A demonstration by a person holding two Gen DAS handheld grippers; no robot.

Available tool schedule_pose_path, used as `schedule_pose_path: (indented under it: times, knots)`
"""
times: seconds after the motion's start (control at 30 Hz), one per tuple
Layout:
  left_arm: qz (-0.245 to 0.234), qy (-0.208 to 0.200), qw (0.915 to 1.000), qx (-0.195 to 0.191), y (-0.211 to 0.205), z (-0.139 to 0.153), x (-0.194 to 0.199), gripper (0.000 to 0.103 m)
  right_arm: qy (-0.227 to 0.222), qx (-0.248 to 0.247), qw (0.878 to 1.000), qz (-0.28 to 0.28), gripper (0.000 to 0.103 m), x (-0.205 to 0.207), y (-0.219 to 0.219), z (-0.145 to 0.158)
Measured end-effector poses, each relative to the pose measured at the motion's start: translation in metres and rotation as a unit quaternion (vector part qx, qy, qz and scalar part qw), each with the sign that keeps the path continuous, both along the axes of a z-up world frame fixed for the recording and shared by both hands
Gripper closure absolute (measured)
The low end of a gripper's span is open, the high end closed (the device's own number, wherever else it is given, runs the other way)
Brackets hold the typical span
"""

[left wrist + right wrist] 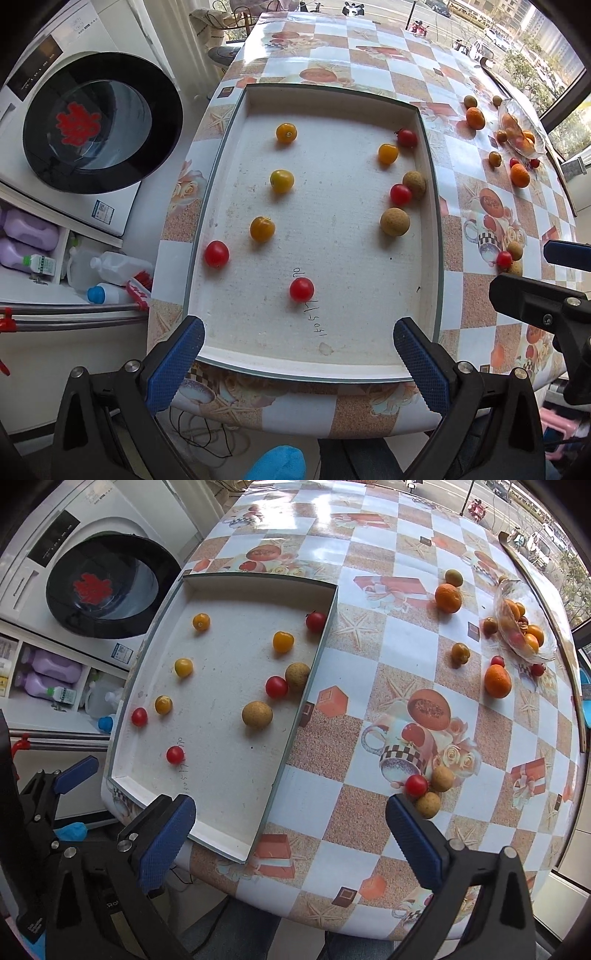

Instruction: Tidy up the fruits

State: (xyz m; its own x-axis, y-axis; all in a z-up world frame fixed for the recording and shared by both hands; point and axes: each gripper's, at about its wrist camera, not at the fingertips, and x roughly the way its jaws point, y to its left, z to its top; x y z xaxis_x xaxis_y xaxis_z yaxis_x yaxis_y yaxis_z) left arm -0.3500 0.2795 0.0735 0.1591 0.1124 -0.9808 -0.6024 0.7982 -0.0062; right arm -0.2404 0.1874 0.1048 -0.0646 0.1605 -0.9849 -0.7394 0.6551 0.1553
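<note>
Both hand-held grippers, right and left, hang wide and empty above the table. Nearest the right one, a cherry tomato touches two longans (all round, free to roll). A clumsy pinch could send them off the near edge, short of the white tray.

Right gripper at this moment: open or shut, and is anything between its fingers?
Open and empty. The right gripper shows its blue fingers spread wide above the table, with nothing between them.
</note>
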Motion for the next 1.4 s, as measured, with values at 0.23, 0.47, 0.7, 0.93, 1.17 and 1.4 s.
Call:
schedule_pose_path:
  times: [0.23,0.47,0.7,0.93,1.17,1.4]
  knots:
    - [-0.020,0.014,0.9992,0.031,-0.005,0.020,-0.005,0.000,-0.016,-0.011,1.000,0.013,0.000,-0.008,-0.004,0.018]
    - [-0.034,0.010,0.9989,0.031,-0.008,0.037,-0.004,0.000,-0.034,-0.015,0.999,0.017,0.000,-0.011,-0.005,0.031]
    - [-0.049,0.014,0.9980,0.037,-0.013,0.045,-0.002,0.000,-0.046,-0.012,0.999,0.019,0.000,-0.009,-0.003,0.041]
    - [-0.050,0.013,0.9976,0.045,-0.012,0.050,-0.005,0.000,-0.049,-0.009,0.998,0.025,0.000,-0.009,0.004,0.045]
    - [-0.056,0.017,0.9968,0.055,-0.010,0.051,-0.008,0.000,-0.055,-0.006,0.998,0.033,0.000,-0.012,0.010,0.049]
    - [-0.054,0.013,0.9971,0.053,-0.007,0.052,-0.009,0.000,-0.054,-0.009,0.998,0.038,0.000,-0.013,0.013,0.048]
